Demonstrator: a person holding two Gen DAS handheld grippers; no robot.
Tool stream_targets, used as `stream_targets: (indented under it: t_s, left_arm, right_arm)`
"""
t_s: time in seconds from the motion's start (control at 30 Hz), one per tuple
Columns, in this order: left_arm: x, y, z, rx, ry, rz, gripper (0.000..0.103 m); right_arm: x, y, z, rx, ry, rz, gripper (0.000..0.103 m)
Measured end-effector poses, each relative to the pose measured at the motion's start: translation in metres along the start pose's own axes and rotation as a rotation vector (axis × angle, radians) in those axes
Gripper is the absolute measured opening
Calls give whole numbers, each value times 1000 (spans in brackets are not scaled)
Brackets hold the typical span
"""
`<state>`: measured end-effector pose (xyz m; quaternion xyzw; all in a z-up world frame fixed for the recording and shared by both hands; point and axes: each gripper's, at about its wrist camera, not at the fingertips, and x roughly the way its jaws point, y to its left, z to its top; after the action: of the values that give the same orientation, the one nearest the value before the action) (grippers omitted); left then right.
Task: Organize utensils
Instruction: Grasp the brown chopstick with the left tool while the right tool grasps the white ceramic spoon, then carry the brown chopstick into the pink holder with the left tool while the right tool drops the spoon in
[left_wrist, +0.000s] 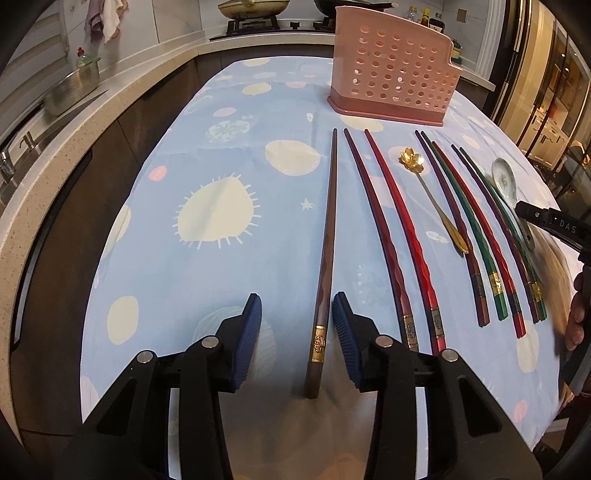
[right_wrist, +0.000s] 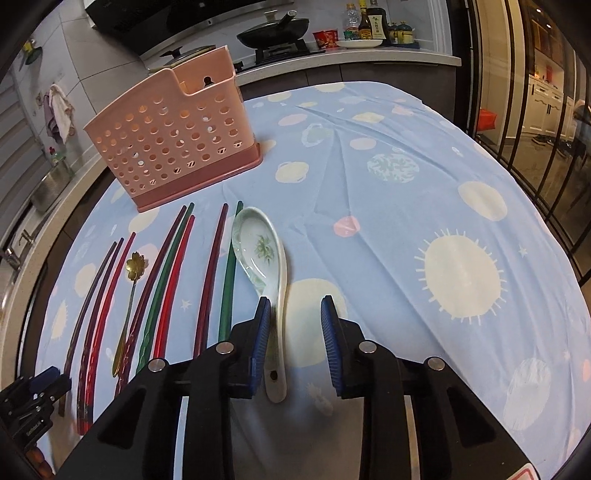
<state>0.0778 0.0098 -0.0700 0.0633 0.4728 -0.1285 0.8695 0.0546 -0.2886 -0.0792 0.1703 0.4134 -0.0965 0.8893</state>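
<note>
A brown chopstick (left_wrist: 327, 236) with a gold band lies on the blue cloth between the jaws of my left gripper (left_wrist: 296, 299). That gripper is open; the right pad stands close to the stick and a gap shows on the left. My right gripper (right_wrist: 295, 301) is open around the handle of a white ceramic spoon (right_wrist: 258, 251). The handle sits against the left pad and is clear of the right one. Several red, purple and green chopsticks (left_wrist: 391, 229) and a gold flower spoon (left_wrist: 428, 192) lie in a row between them. A pink perforated holder (left_wrist: 391, 74) stands behind.
The table wears a blue cloth (right_wrist: 406, 177) with pale circles. A kitchen counter (left_wrist: 74, 122) with sink and stove curves around the left and back. Dark railings (right_wrist: 535, 155) stand at the right. Open cloth lies left of the brown chopstick and right of the ceramic spoon.
</note>
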Motion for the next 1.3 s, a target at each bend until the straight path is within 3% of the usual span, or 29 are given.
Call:
stream_targets:
  t_s: [0.13, 0.2, 0.3, 0.8, 0.97, 1.3]
  left_arm:
    - [-4, 2, -4, -16, 9, -67, 21]
    - [-4, 1, -6, -11, 2, -71, 17]
    - [-5, 1, -8, -12, 1, -93, 10]
    - [-28, 2, -32, -19, -4, -171, 7]
    - [-54, 9, -21, -22, -87, -174, 7]
    - [-110, 18, 38, -10, -297, -158, 7]
  right_arm:
    - [-4, 7, -8, -34, -8, -22, 22]
    - [-6, 7, -11, -35, -8, -10, 11]
    - [-9, 7, -13, -37, -9, -16, 7]
    - [-49, 8, -35, -38, -45, -27, 6]
    - [-74, 12, -26, -64, -103, -28, 7]
    - [-106, 20, 10, -80, -211, 32, 7]
